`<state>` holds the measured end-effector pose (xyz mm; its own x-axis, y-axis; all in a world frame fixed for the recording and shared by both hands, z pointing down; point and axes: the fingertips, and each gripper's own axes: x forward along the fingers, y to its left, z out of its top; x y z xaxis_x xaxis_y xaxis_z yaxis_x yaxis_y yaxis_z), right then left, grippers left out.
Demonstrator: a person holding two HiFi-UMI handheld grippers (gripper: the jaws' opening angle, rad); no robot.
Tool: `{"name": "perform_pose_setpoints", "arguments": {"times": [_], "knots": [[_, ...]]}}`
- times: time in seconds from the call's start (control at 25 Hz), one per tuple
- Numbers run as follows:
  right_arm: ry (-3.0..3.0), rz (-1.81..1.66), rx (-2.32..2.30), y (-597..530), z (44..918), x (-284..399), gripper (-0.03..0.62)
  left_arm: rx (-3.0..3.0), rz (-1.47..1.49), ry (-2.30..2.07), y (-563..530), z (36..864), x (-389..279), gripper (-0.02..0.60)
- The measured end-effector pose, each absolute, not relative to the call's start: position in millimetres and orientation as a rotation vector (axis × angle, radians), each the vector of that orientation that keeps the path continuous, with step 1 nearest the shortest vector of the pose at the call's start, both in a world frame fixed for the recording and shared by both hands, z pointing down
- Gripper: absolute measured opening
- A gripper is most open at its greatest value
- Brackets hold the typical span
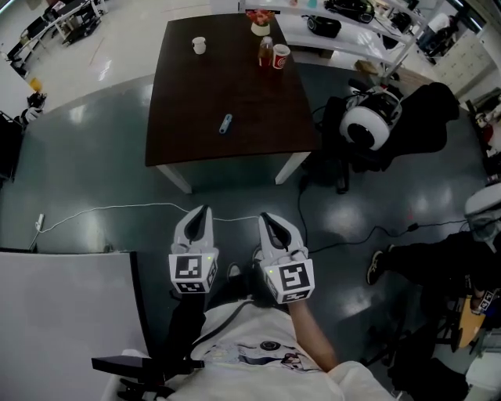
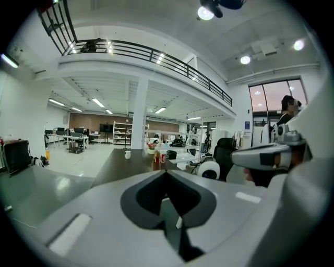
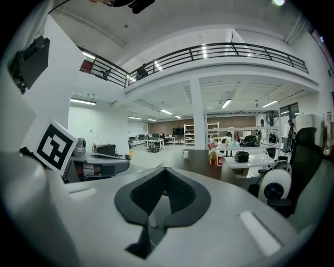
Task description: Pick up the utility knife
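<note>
Bright, even overhead light here. The glossy floor (image 1: pixel 86 149) throws back soft white patches of glare in the head view, and the dark table (image 1: pixel 235 86) shows a faint sheen. Ceiling spots (image 2: pixel 204 12) burn out white in the left gripper view, and a window (image 2: pixel 271 96) glows pinkish. Both gripper views bend hard, the railing (image 3: pixel 235 49) curving, corners black. Up close the left gripper (image 2: pixel 166 172) and right gripper (image 3: pixel 163 169) look soft, the hall behind sharper.
</note>
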<state>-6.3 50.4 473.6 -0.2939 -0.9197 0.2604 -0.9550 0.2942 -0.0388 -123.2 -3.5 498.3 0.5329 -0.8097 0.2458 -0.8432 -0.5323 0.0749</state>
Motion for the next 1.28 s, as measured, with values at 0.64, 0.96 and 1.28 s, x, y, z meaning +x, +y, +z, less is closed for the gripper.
{"name": "perform_pose_setpoints", "arguments": {"times": [0.64, 0.96, 1.28], "knots": [[-2.48, 0.273, 1.646, -72.1, 473.0, 49.5, 0.002, 2.53, 0.316, -1.563, -110.5, 492.3, -81.3, -0.002], [-2.496, 0.314, 1.609, -96.3, 478.5, 74.2, 0.002, 2.485, 0.349, -1.594, -132.2, 496.6, -62.6, -0.002], [-2.486, 0.339, 1.642, -109.1, 483.6, 82.6, 0.002, 2.456, 0.385, -1.581, -149.5, 508.6, -58.3, -0.002]]}}
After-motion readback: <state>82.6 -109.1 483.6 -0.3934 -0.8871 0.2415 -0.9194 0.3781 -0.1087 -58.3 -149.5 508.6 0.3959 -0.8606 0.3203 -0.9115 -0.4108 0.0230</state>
